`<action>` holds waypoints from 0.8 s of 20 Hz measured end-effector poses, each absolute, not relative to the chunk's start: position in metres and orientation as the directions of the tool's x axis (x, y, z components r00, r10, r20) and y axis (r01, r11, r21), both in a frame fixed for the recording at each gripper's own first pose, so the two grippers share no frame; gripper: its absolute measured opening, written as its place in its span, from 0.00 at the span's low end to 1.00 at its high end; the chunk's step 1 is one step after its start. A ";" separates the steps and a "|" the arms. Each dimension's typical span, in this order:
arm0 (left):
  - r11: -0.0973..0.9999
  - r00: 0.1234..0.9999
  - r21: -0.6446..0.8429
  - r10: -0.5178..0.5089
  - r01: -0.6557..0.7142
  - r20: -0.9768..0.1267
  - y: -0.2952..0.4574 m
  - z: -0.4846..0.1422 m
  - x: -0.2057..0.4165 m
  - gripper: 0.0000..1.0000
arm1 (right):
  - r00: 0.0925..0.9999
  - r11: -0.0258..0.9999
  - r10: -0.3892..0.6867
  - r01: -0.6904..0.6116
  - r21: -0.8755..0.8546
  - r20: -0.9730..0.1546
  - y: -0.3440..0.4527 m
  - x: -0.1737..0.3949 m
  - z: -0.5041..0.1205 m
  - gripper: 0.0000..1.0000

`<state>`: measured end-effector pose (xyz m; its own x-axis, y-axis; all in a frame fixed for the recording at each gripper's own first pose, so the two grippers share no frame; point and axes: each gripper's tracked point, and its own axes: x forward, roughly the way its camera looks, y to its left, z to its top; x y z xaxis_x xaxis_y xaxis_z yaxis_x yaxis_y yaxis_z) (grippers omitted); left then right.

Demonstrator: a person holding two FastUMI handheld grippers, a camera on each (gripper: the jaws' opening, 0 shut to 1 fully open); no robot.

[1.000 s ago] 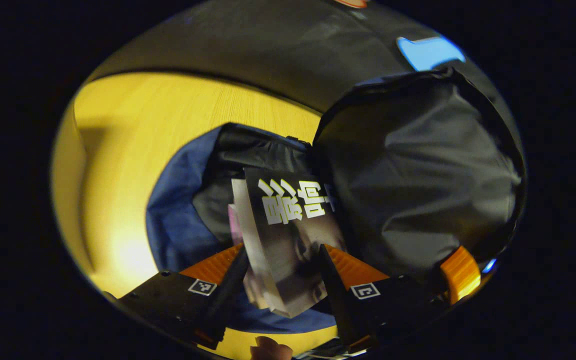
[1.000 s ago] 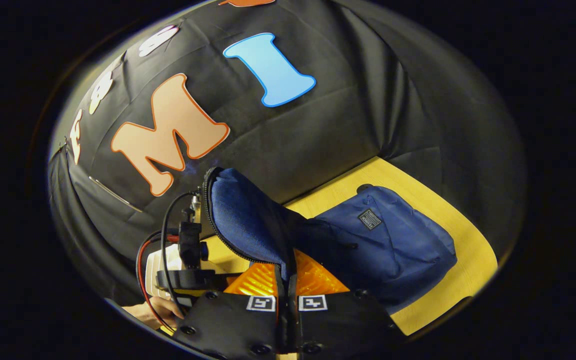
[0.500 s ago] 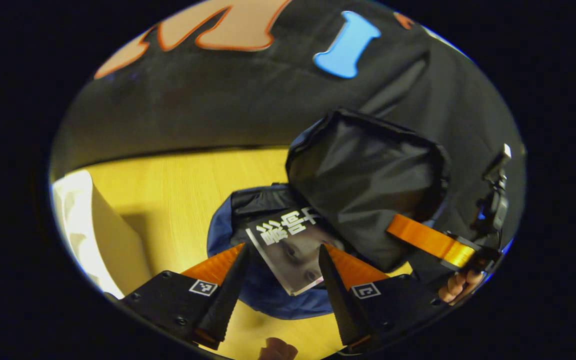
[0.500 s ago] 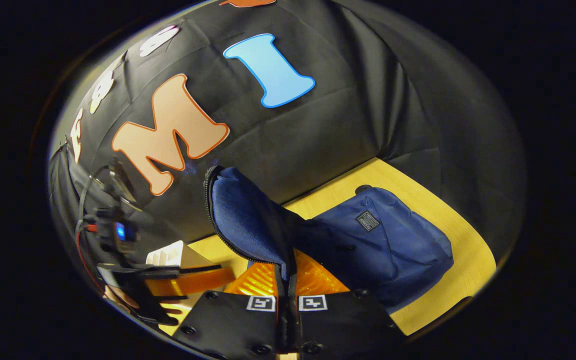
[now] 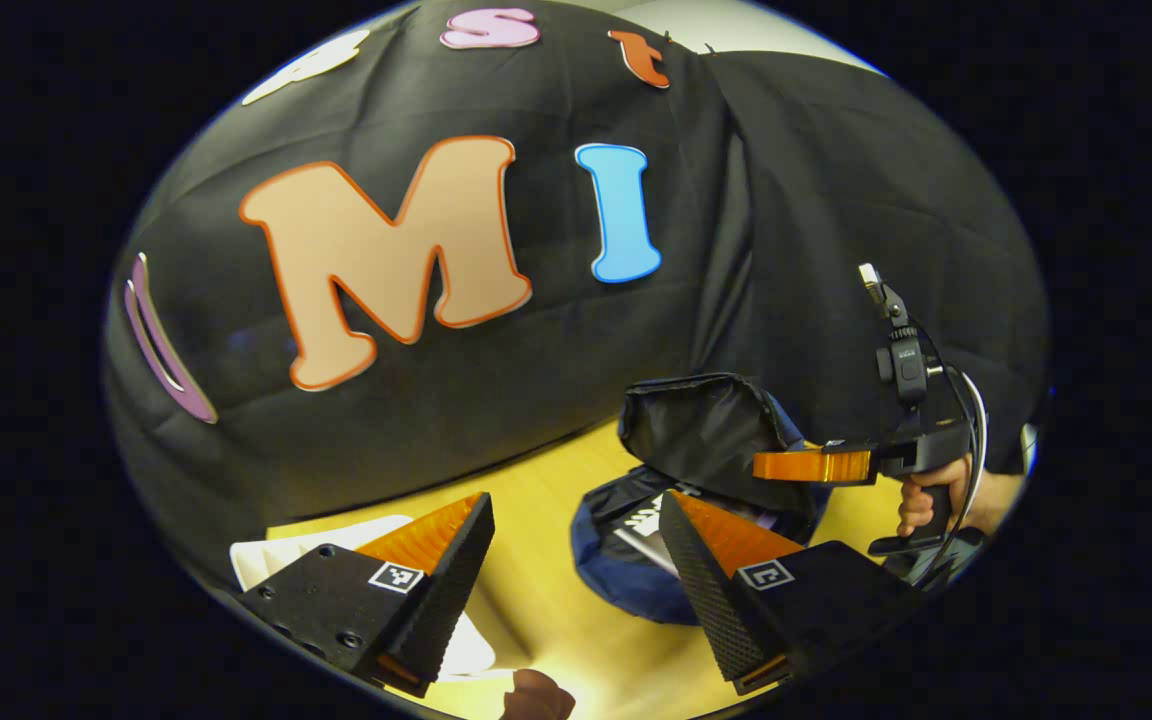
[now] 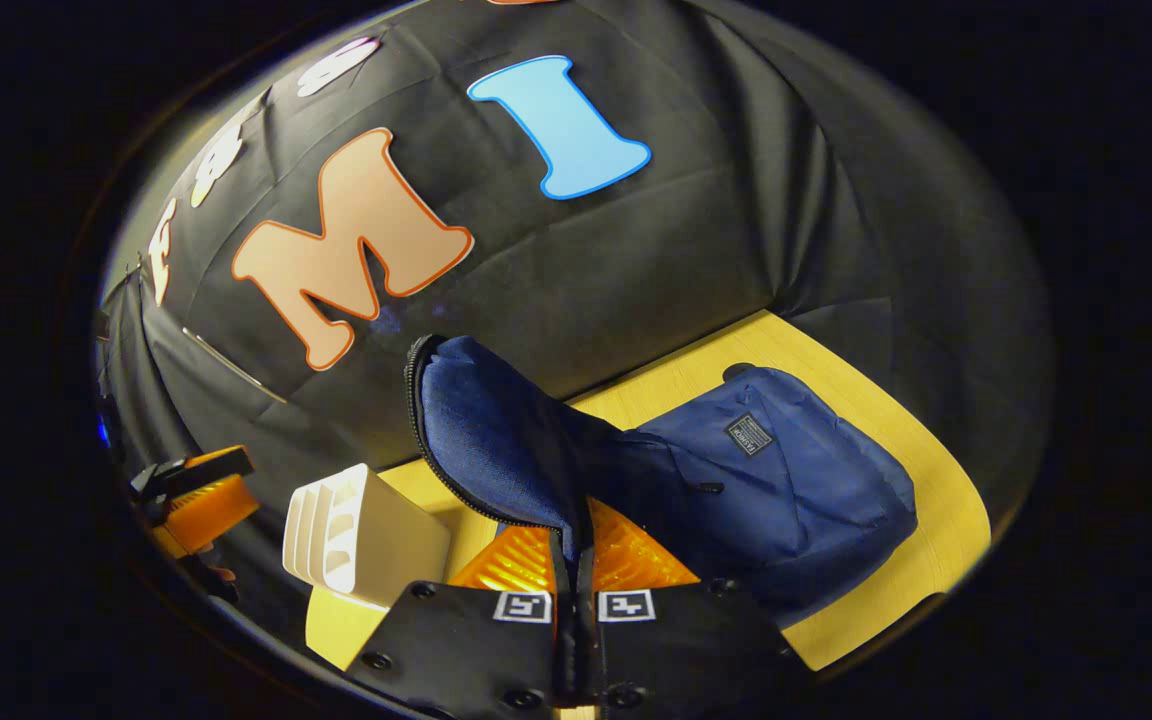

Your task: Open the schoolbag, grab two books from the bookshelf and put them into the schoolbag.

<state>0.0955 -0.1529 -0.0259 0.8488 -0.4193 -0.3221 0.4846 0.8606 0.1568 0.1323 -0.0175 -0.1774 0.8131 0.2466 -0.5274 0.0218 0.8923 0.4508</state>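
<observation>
The blue schoolbag point(image 6: 786, 480) lies on the yellow table with its flap point(image 6: 486, 440) lifted. My right gripper point(image 6: 573, 545) is shut on the flap's zipper edge and holds it up. In the left gripper view the flap's black lining point(image 5: 706, 430) stands over the bag's mouth point(image 5: 626, 580). A dark book with white print point(image 5: 648, 515) lies inside that mouth. My left gripper point(image 5: 576, 498) is open, holds nothing, and hangs above the table left of the bag. The right gripper point(image 5: 816, 465) and the hand holding it point(image 5: 926, 500) show beyond the bag.
A white slotted bookshelf point(image 6: 356, 530) stands on the table left of the bag, and its pale edge point(image 5: 276, 545) shows behind my left finger. The left gripper point(image 6: 196, 490) appears at the far left. Black cloth walls close the back; bare yellow table point(image 6: 936, 520) runs right of the bag.
The book has left my left gripper and now lies in the bag. My left gripper has pulled back and up, away from the opening. The right gripper keeps the flap raised.
</observation>
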 end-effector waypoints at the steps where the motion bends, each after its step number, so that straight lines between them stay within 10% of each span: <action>1: 0.872 0.865 0.165 -0.401 0.462 -0.301 -0.141 -0.016 0.089 0.97 | 0.811 0.900 0.244 0.014 0.435 -0.532 -0.014 0.132 -0.179 0.03; 16: 0.976 0.975 0.000 -0.215 0.216 -0.054 -0.069 0.122 0.028 0.97 | 0.767 0.974 0.220 -0.133 0.186 -0.603 0.035 0.102 -0.221 0.07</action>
